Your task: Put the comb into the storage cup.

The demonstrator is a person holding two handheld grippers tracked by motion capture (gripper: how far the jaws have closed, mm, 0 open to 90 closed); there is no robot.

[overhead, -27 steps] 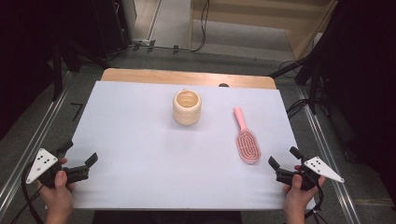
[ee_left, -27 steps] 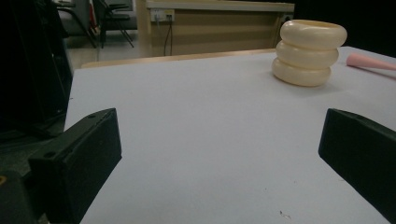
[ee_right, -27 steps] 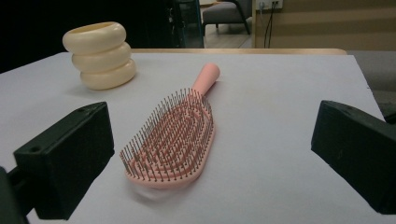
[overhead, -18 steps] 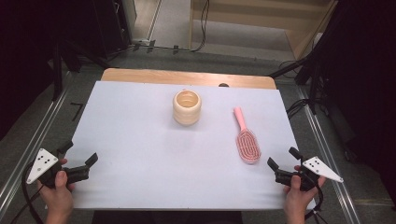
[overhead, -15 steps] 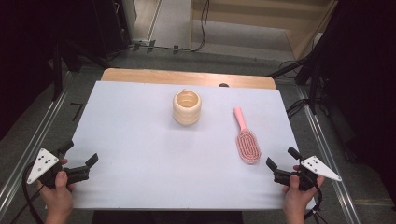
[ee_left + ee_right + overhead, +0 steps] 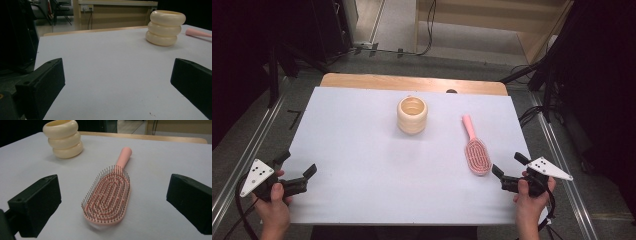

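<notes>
The right gripper (image 6: 507, 172) aims its wide-open, empty jaws at the pink hairbrush (image 6: 475, 150), which lies bristles-up just beyond them on the white table (image 6: 362, 150). Its own view resolves the fine pin bristles on the slotted oval head. The left gripper (image 6: 296, 170), jaws equally wide apart and empty, faces the ribbed cream cup (image 6: 165, 27).

A cream ribbed cup (image 6: 412, 115) stands upright on the white table (image 6: 362, 150), mid-far.

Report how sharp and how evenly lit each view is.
High view: white table bright and even, surroundings dark. Left gripper view: cream cup fairly sharp, near black blocks soft. Right gripper view: pink hairbrush crisp, its nearest edge blurred.
</notes>
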